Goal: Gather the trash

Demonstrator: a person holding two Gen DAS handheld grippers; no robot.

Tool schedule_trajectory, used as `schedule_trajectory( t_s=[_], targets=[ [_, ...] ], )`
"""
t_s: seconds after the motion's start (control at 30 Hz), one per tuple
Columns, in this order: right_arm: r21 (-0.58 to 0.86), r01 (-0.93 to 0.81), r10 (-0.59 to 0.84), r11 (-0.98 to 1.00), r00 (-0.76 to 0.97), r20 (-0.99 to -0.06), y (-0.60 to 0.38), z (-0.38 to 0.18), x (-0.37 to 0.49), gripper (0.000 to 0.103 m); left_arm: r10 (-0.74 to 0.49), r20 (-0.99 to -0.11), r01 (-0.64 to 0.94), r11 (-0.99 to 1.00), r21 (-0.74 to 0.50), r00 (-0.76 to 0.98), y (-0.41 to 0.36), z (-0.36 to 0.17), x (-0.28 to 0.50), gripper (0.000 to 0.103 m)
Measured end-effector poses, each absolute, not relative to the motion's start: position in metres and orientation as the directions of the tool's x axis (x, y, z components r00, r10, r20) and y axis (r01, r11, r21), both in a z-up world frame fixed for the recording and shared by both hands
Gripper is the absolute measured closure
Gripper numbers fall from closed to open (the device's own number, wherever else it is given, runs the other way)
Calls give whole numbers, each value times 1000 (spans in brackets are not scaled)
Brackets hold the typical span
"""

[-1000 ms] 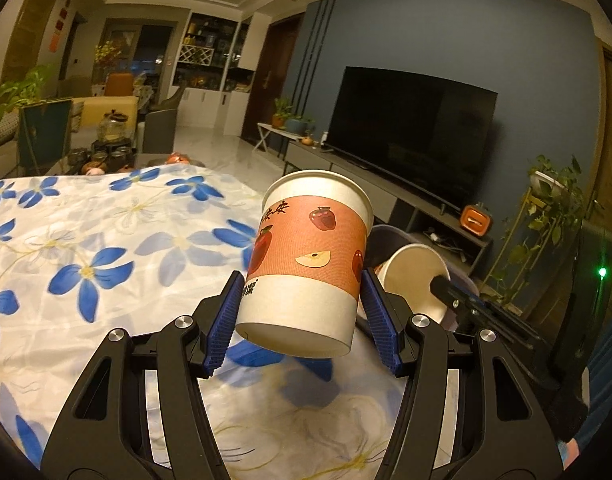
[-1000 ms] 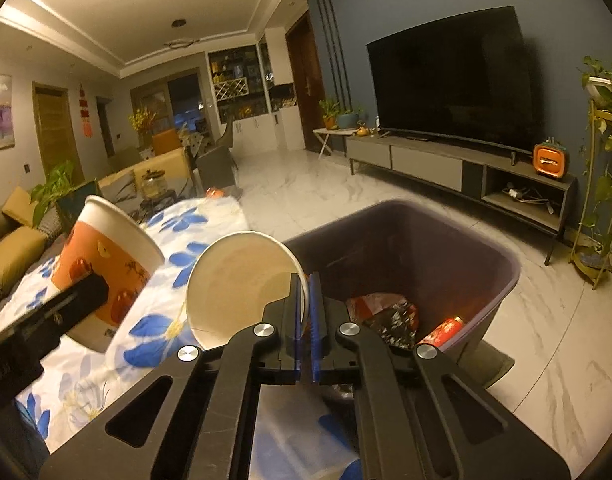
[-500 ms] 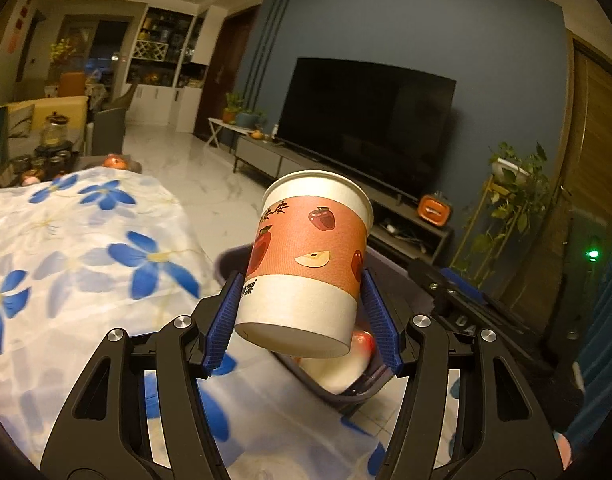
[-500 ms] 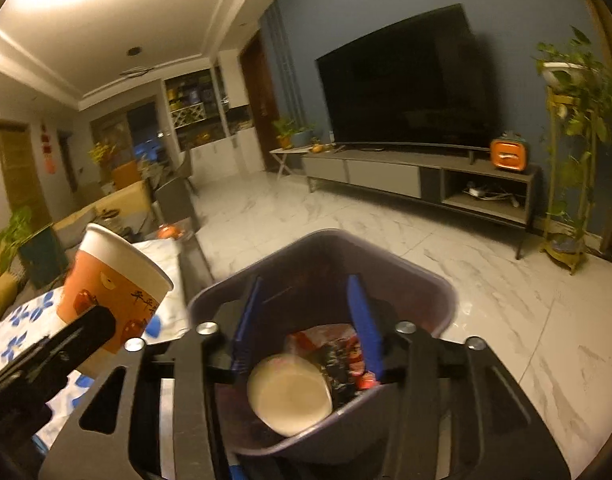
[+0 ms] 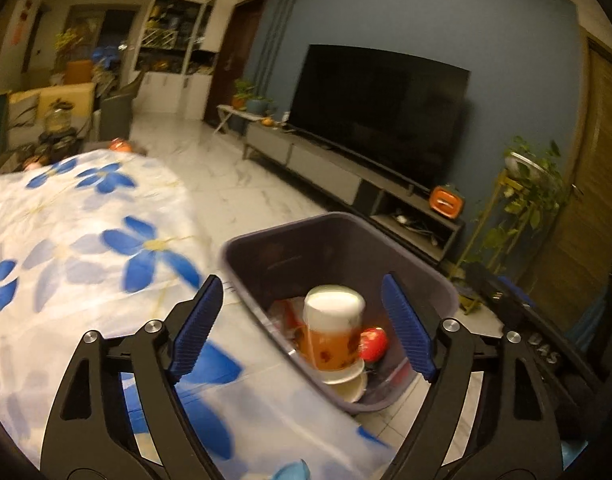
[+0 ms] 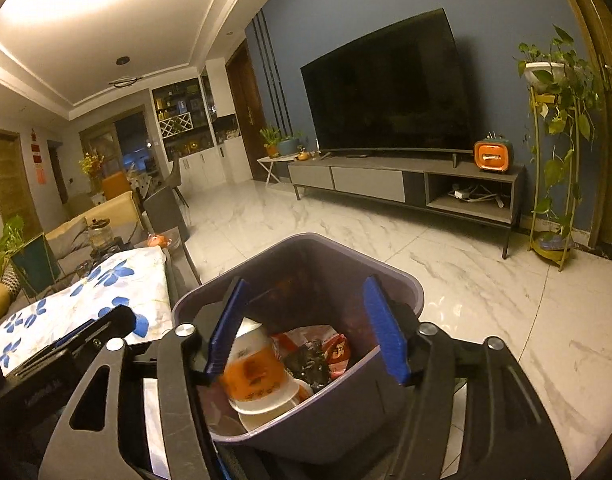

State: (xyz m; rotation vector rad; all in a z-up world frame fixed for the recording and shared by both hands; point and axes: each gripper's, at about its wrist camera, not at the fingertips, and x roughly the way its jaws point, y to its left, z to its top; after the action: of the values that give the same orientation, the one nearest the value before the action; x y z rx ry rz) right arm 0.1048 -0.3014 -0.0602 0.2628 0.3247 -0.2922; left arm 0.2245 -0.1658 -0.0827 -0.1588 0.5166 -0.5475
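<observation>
**Cups in bin, both grippers empty**

Left gripper (image 5: 302, 330): spread wide, holding nothing, poised above the bin (image 5: 246, 246). Right gripper (image 6: 306, 330): likewise spread and empty, over the same bin (image 6: 409, 284).

Orange paper cup (image 5: 331, 334): upside down inside the bin, blurred, resting on or just reaching a second white cup (image 5: 349, 386) at the bin's near wall. Alongside in the bin: a red can (image 5: 373, 344) and crumpled wrappers (image 6: 317, 354).

Risks, as judged:
- Bin stands just beside the flowered tablecloth (image 5: 86, 240); lowering either gripper could knock the rim and tip the bin.
- Both grippers crowd one opening; collision likely if withdrawn together.
- Upturned cup may roll; unlikely to escape.

Beyond the bin: bare marble floor (image 6: 385, 236), TV stand (image 6: 401, 184), plant stand (image 6: 553, 160), all well apart. No further trash visible on the cloth near the bin.
</observation>
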Motion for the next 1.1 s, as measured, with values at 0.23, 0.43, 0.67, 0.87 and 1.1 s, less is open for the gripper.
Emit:
schedule_trajectory(
  t_s=[0.23,0.43,0.67,0.87,1.1],
  targets=[
    [163,254,-189,953,923,-336,-278,-55,97,18,-366,-453,316,930,-186,813,-129,-80,204,6],
    [129,200,-150,971,935,-322,-253,-48,90,6,-240,-452,214,971,-109,859,-102,-69,181,6],
    [86,173,-139,981,941,-310,-228,-36,76,6,-168,-426,146,986,-83,889,-68,-54,151,6],
    [72,165,-136,984,942,-308,-213,-30,63,6,-130,-407,101,991,-91,904,-42,-41,124,6],
    [29,153,-138,988,946,-294,-189,-20,38,6,-126,-397,94,991,-97,909,-27,-31,96,6]
  ],
)
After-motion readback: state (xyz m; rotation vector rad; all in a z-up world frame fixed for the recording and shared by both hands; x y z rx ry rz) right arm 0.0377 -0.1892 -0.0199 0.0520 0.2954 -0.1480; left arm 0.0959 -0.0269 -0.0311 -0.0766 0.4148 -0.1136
